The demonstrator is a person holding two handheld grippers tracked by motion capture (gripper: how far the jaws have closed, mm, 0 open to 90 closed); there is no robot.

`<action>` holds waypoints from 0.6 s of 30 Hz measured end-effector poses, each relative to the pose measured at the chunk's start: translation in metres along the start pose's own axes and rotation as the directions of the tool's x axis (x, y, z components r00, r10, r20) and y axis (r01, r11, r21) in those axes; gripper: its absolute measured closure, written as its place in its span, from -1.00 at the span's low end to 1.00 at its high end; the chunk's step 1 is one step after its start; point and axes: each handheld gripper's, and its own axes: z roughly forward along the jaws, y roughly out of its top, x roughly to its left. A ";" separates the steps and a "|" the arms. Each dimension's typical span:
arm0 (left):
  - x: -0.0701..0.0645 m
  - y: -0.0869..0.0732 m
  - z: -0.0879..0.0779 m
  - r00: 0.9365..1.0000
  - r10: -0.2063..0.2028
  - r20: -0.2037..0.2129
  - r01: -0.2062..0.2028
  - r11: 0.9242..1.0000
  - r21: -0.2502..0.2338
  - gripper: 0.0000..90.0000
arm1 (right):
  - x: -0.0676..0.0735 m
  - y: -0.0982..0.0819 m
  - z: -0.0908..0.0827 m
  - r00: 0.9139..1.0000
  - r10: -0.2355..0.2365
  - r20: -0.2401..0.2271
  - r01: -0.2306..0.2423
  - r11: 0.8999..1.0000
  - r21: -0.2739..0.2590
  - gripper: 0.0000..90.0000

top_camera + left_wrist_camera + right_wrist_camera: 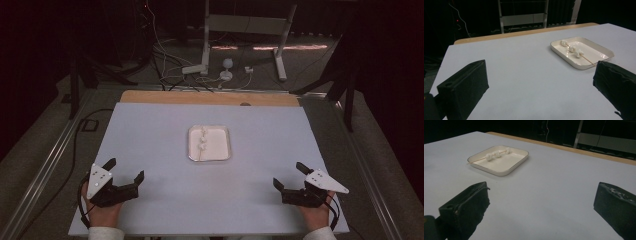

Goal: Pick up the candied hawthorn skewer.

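Observation:
A white rectangular tray (222,145) sits near the middle of the table. In it lies a wooden skewer (587,59) with three white marshmallows (203,140) threaded on, along the tray's left side. The tray (599,50) lies ahead and to the right in the left gripper view, and the tray (509,162) with the marshmallows (497,154) lies ahead and to the left in the right gripper view. My left gripper (125,169) rests at the near left, open and empty. My right gripper (289,175) rests at the near right, open and empty. Both are well short of the tray.
A pale sheet (150,130) covers the table, with a wooden edge (210,98) along the far side. Beyond it, on the floor, stand a white metal frame (206,45) and loose cables (170,65). Bare surface surrounds the tray.

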 end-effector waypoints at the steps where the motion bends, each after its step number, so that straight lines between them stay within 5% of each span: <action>1: 0.000 0.000 0.000 1.000 0.000 0.000 0.000 1.000 -0.001 -0.99 | 0.000 0.000 0.000 1.000 -0.001 0.000 0.001 1.000 0.000 -1.00; 8: -0.001 0.002 -0.002 1.000 -0.007 -0.005 0.007 1.000 -0.004 -0.99 | -0.001 0.000 0.001 1.000 0.007 0.013 -0.007 1.000 -0.003 -1.00; 18: -0.008 0.019 0.005 0.999 -0.015 0.041 0.015 1.000 0.003 -0.99 | -0.003 -0.002 0.001 1.000 0.013 0.024 -0.013 1.000 0.001 -1.00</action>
